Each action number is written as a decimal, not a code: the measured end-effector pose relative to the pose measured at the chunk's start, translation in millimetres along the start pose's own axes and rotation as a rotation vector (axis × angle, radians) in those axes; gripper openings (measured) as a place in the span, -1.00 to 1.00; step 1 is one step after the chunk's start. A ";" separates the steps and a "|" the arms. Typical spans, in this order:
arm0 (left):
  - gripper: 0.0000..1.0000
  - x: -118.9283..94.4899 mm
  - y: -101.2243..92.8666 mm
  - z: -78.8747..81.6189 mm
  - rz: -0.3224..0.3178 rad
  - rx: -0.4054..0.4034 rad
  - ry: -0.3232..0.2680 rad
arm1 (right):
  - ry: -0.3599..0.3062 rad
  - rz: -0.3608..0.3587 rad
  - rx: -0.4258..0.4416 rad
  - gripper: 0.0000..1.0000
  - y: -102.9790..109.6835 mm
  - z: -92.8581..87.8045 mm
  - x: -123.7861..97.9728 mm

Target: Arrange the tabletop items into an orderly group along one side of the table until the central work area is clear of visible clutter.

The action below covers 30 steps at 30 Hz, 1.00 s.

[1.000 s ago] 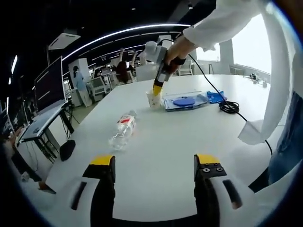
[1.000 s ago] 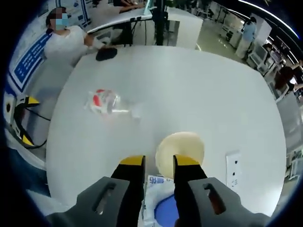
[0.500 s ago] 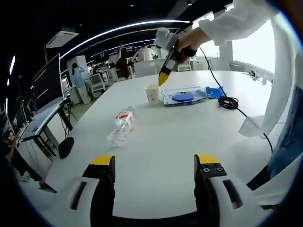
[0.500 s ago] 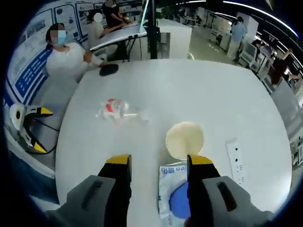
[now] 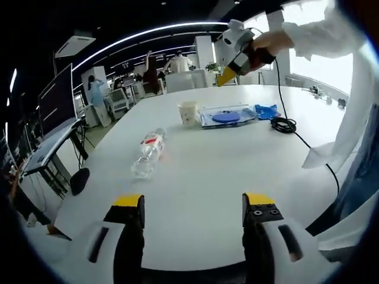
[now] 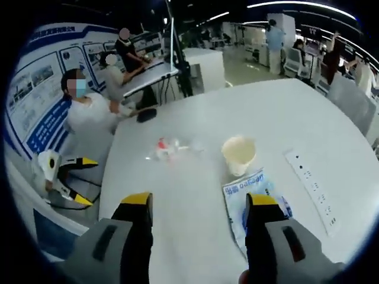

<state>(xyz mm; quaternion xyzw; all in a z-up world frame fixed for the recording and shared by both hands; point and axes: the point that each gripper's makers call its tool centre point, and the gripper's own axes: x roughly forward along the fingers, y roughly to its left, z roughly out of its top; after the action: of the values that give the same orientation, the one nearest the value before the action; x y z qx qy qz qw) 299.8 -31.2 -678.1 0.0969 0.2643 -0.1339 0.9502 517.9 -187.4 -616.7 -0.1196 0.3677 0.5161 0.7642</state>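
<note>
A clear plastic bottle [image 5: 148,155] with a red label lies on its side on the white table [image 5: 201,171], ahead and left of my left gripper [image 5: 192,204], which is open and holds nothing. Farther off stand a paper cup [image 5: 189,112] and a blue packet [image 5: 228,116], side by side. My right gripper [image 5: 234,54] hangs high above the packet. In the right gripper view, my right gripper [image 6: 200,201] is open and empty above the table, with the cup [image 6: 238,154], the packet [image 6: 254,195] and the bottle [image 6: 172,148] below. The left gripper [image 6: 62,177] shows at the table's left edge.
A small blue item [image 5: 266,110] and a coiled black cable [image 5: 284,124] lie right of the packet. A long white strip [image 6: 314,189] lies near the cup. A dark object [image 6: 145,114] sits at the table's far edge, beside seated people. Desks and monitors [image 5: 59,106] surround the table.
My right gripper has risen away from the cup, and its jaws have spread wider. The cup stays standing next to the packet. The left gripper has barely moved.
</note>
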 end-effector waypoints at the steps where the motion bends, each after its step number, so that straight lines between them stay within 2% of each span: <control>1: 0.36 0.3 -0.2 -0.1 -0.001 0.002 0.000 | -0.016 -0.002 0.011 0.26 2.3 -1.7 -5.9; 9: 0.35 1.3 -1.2 -2.1 -0.002 0.007 0.015 | -0.073 -0.007 0.075 0.27 18.1 -22.5 -39.1; 18: 0.36 3.7 -3.9 -6.4 -0.010 0.011 0.038 | -0.110 -0.042 0.133 0.30 19.1 -54.0 -71.2; 22: 0.40 5.2 -7.5 -8.9 -0.023 0.015 0.052 | -0.149 -0.084 0.117 0.29 13.5 -66.0 -84.5; 27: 0.44 6.8 -13.2 -11.6 -0.042 0.024 0.073 | -0.219 -0.107 0.189 0.37 11.1 -86.1 -108.2; 30: 0.44 8.0 -13.0 -14.3 -0.043 0.030 0.088 | -0.220 -0.124 0.211 0.43 13.3 -101.8 -118.0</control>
<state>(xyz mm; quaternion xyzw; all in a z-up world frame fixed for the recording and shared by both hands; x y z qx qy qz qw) 295.6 -41.4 -695.9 0.1115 0.3056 -0.1539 0.9330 438.4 -321.5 -604.5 -0.0040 0.3258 0.4365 0.8386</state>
